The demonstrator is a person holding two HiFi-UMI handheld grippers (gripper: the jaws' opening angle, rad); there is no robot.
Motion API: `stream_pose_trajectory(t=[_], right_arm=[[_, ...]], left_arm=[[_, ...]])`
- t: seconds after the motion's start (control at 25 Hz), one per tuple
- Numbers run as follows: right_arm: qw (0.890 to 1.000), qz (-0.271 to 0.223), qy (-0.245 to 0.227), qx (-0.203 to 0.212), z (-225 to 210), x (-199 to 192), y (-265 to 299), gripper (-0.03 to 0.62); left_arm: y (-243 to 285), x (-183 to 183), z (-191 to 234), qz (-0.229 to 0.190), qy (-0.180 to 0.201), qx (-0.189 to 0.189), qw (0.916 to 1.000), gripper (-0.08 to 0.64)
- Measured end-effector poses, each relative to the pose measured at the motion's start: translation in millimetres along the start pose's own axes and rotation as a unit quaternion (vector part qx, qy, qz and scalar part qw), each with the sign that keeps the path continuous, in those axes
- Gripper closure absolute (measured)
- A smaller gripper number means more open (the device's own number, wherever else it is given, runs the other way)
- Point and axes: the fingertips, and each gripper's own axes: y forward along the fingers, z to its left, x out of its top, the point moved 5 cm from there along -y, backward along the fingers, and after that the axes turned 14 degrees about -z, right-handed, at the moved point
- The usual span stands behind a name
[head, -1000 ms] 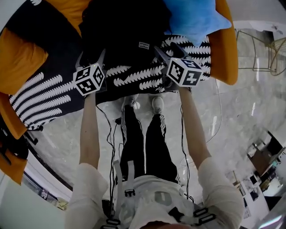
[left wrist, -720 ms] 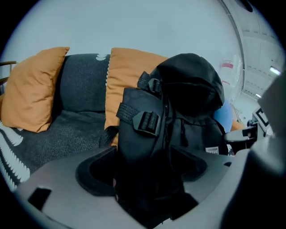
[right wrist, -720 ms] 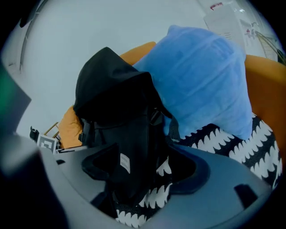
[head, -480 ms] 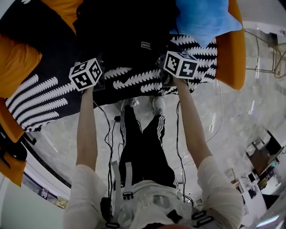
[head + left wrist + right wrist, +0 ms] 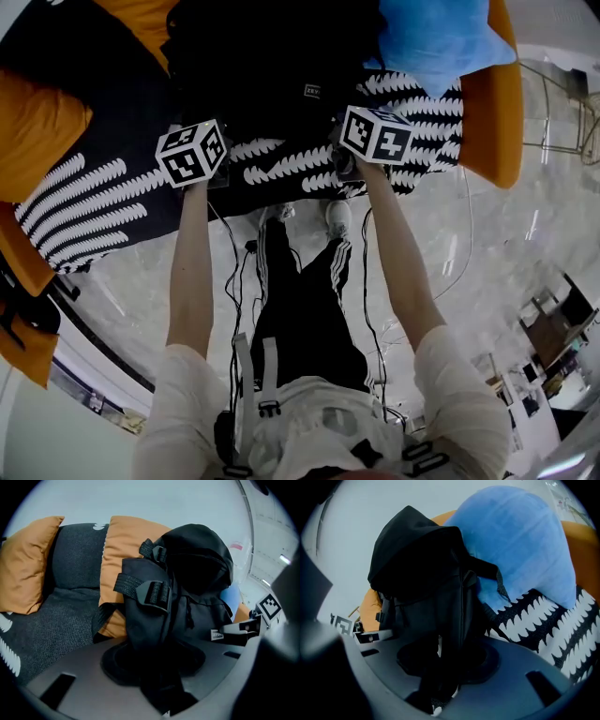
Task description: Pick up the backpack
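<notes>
A black backpack (image 5: pixel 272 56) stands upright on the sofa seat, leaning on an orange cushion. My left gripper (image 5: pixel 199 131) is at its lower left side and my right gripper (image 5: pixel 345 129) at its lower right. In the left gripper view the backpack (image 5: pixel 178 602), with its buckled strap, fills the middle, and its lower fabric runs down between the closing jaws of the left gripper (image 5: pixel 159 670). The right gripper view shows the backpack (image 5: pixel 426 588) the same way, its bottom edge pinched in the closing right gripper (image 5: pixel 440 670).
A blue cushion (image 5: pixel 436 37) leans right of the backpack. Orange cushions (image 5: pixel 37 131) lie at the left. A black-and-white patterned throw (image 5: pixel 281 169) covers the seat's front edge. A wire-frame chair (image 5: pixel 562 103) stands at the right on the marble floor (image 5: pixel 487 244).
Both grippers have come down against the backpack's lower sides. Their jaws, spread wide a second ago, have narrowed onto its fabric.
</notes>
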Motion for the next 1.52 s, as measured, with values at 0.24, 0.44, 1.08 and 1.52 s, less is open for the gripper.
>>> stream_pose_trajectory(t=[0.24, 0.44, 1.08, 1.52], right_arm=[[1.000, -0.001, -0.020, -0.016, 11, 2, -5, 0.497], [0.999, -0.012, -0.043, -0.016, 26, 20, -19, 0.505], [0.988, -0.116, -0.103, -0.008, 144, 203, -124, 0.514], [0.966, -0.221, -0.131, -0.002, 251, 314, -273, 0.514]], left_arm=[[-12, 6, -13, -0.015, 0.058, -0.009, 0.9982, 0.466], [-30, 29, -24, -0.033, 0.086, -0.016, 0.9956, 0.483], [-131, 236, -73, -0.148, 0.112, -0.032, 0.9821, 0.494], [-272, 387, -137, -0.262, 0.160, -0.041, 0.9509, 0.497]])
